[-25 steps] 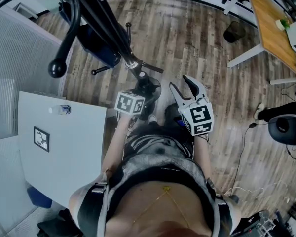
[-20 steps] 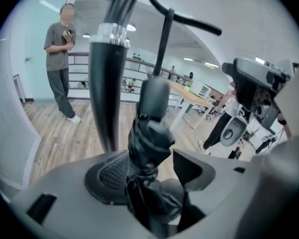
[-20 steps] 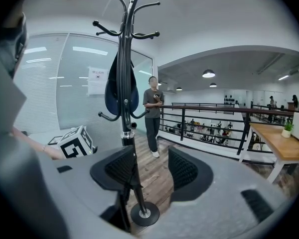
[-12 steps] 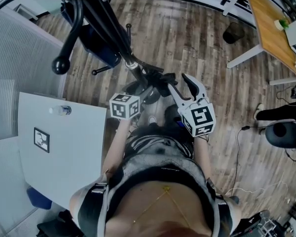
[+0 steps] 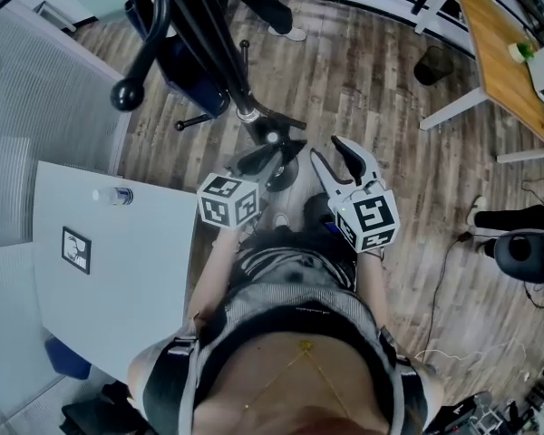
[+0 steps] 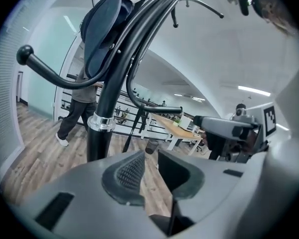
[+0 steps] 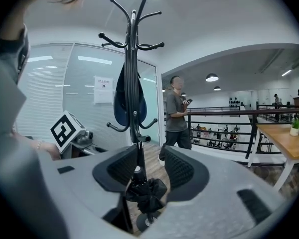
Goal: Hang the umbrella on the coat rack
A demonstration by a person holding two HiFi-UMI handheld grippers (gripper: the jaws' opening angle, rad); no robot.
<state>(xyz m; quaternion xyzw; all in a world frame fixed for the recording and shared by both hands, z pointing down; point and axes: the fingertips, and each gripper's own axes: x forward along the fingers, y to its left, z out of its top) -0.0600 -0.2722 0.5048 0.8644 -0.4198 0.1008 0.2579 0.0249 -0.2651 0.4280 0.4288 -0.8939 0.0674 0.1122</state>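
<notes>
The black coat rack [image 7: 133, 73] stands ahead, its pole [image 5: 219, 53] running down to a round base. A folded black umbrella [image 7: 145, 195] sits low against the pole under a short peg; its pale cap [image 5: 270, 137] shows from above. I cannot tell what bears it. My left gripper [image 5: 270, 159] is above it and pointed at the pole [image 6: 102, 128]. Its jaws [image 6: 150, 161] are closing to a narrow gap with nothing between them. My right gripper [image 5: 329, 152] is open and closing slightly. The umbrella shows beyond and below its jaws [image 7: 150, 158], untouched.
A dark blue bag [image 7: 127, 103] hangs on the rack's upper hooks. A person [image 7: 177, 113] walks behind the rack by a railing. A white table [image 5: 118, 270] with a bottle [image 5: 115, 196] is at my left. A wooden desk [image 5: 503, 53] and bin [image 5: 432, 64] lie far right.
My left gripper rose from low beside the umbrella and tilted up toward the pole, its jaws narrowing. The right gripper hardly moved. A person's legs came into the head view's top.
</notes>
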